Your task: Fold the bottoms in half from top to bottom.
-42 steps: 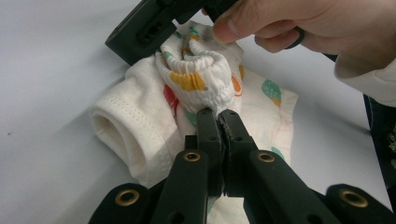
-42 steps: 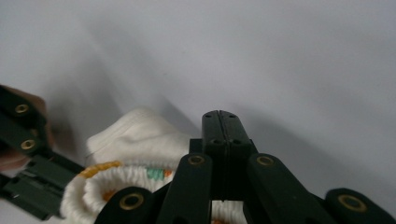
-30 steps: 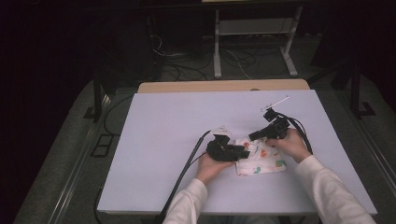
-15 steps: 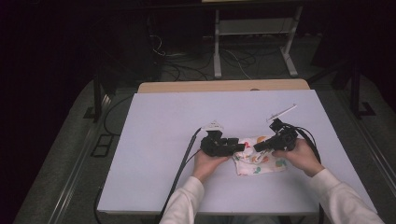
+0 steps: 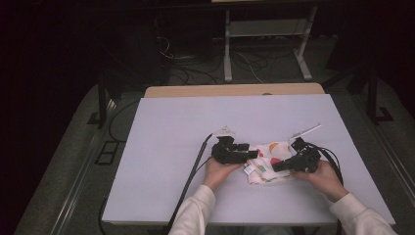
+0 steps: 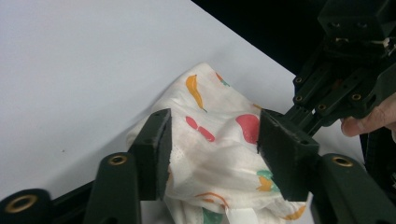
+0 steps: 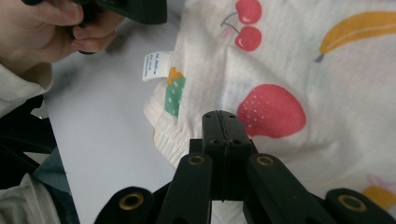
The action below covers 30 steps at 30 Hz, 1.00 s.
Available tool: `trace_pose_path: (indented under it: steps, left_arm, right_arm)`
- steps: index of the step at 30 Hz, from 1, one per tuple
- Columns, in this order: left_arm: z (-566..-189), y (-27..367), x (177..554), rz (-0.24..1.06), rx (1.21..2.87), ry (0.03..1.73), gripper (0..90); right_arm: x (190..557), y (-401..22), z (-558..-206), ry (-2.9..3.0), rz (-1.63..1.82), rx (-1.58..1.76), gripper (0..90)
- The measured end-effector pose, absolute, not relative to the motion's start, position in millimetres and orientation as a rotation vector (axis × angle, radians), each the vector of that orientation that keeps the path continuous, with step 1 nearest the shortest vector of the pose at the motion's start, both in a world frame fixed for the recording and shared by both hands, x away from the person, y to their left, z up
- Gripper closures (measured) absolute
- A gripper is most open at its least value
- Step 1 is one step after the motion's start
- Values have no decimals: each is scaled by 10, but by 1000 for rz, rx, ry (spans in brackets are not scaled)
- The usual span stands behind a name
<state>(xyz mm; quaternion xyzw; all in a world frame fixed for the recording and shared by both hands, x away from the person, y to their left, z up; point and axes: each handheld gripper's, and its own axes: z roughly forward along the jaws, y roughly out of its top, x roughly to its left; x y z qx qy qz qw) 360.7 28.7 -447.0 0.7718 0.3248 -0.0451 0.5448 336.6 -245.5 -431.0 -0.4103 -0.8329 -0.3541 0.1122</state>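
The dark room framed a pale worktop (image 5: 161, 147); the fruit-print cloth (image 5: 266, 161) lay near its near edge, right of centre. Since a second before, our right tongs (image 5: 277, 167) had dropped onto it, clenched; whether they pinched fabric was hidden. Left tongs (image 5: 252, 154) straddled it, released.

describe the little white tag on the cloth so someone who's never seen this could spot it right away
Start at the white table, then find the fruit-print cloth lying between the left tool and the right tool. The tag is a small white label with fine print sticking out from the cloth's hemmed edge, next to a green dotted patch. It is plain, unlike the colourful fruit around it.
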Motion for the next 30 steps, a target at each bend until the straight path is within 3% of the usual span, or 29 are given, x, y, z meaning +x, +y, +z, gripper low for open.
trace_pose_path:
  steps: [13,18,30]
  left_arm:
    - [-4433,203,3683,-63,1862,796,243]
    - [-4390,168,3720,-67,1890,789,157]
    - [-4255,144,3784,-55,1910,769,98]
  right_arm:
    - [3274,-2531,-4430,-2408,-1075,-1208,877]
    - [3247,-2545,-4393,-2434,-1127,-1170,715]
    - [3238,-2597,-4207,-2495,-1250,-1114,420]
